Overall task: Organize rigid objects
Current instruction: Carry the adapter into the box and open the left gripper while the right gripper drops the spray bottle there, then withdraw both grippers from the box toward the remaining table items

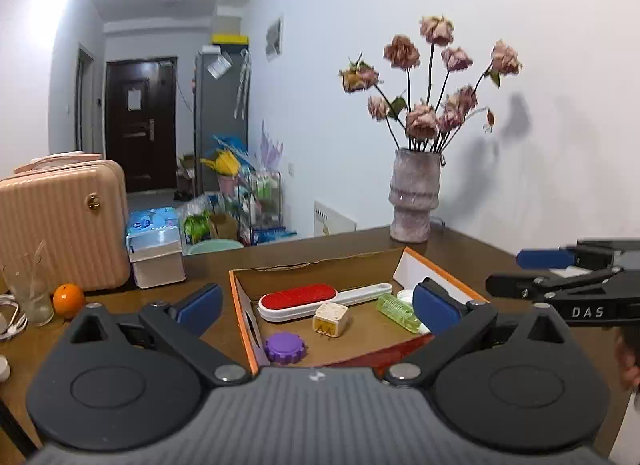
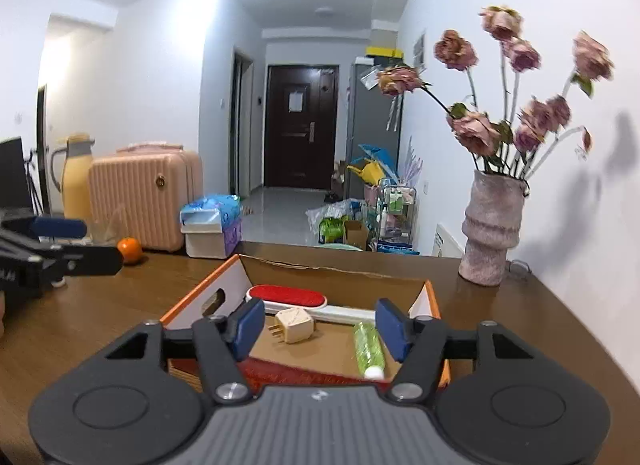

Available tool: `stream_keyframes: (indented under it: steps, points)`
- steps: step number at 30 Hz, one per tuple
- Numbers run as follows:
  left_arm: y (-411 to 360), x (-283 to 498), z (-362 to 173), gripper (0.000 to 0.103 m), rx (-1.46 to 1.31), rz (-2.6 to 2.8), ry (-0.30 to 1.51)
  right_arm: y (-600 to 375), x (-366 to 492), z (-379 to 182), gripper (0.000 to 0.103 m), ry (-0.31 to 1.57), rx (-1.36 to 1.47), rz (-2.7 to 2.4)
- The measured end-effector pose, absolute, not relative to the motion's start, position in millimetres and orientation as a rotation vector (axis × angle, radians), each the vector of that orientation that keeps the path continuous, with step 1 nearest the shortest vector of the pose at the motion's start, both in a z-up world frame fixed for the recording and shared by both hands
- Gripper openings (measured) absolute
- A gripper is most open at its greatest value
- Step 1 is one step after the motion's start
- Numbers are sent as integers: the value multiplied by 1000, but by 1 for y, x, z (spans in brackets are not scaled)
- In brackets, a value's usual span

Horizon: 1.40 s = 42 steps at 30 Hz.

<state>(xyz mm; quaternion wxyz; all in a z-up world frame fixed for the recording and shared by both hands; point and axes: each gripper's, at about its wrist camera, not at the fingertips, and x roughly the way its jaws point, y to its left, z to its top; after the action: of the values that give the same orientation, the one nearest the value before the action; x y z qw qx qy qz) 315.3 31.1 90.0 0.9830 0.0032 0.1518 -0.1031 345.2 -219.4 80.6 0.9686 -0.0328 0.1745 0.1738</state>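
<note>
Looking along the left gripper [image 1: 318, 307], the left wrist view shows its blue pads spread wide with nothing between them, above the near edge of an orange-rimmed cardboard box [image 1: 243, 317] on the brown table [image 1: 120, 329]. Inside the box lie a red lint brush [image 1: 298, 298] with a white handle toward the far wall, a cream plug adapter [image 1: 330, 319] in front of it, a green ribbed bottle [image 1: 398, 311] to the adapter's right, and a purple toothed cap [image 1: 284, 348] in the near left corner. The right gripper [image 1: 520, 271] enters beside the box's right side.

Through the right wrist view, the right gripper [image 2: 318, 329] stands partly open and empty over the same box [image 2: 200, 297]. The brush [image 2: 286, 297], adapter [image 2: 294, 325] and bottle [image 2: 368, 347] show, but the purple cap is hidden. Only here a yellow jug [image 2: 76, 177] appears, far left of the box.
</note>
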Motion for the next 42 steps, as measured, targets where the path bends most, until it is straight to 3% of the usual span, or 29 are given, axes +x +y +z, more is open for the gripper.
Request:
stream_keyframes:
  steps: [4,9,21,35,42]
  points:
    - [33,281,69,103,-22,-156,244,-226,315,58,82,256,-13,334]
    - [37,250,53,103,-58,-122,223,-237,283,39,85,187,37,339]
    - [40,205,35,103,-123,-75,204,-233,236,16,88,215,24,270]
    - [42,110,-25,103,-131,-71,180,-234,148,-26,91,166,7,321]
    - [25,118,-41,103,-88,-109,206,-233,143,-49,91,202,-26,307]
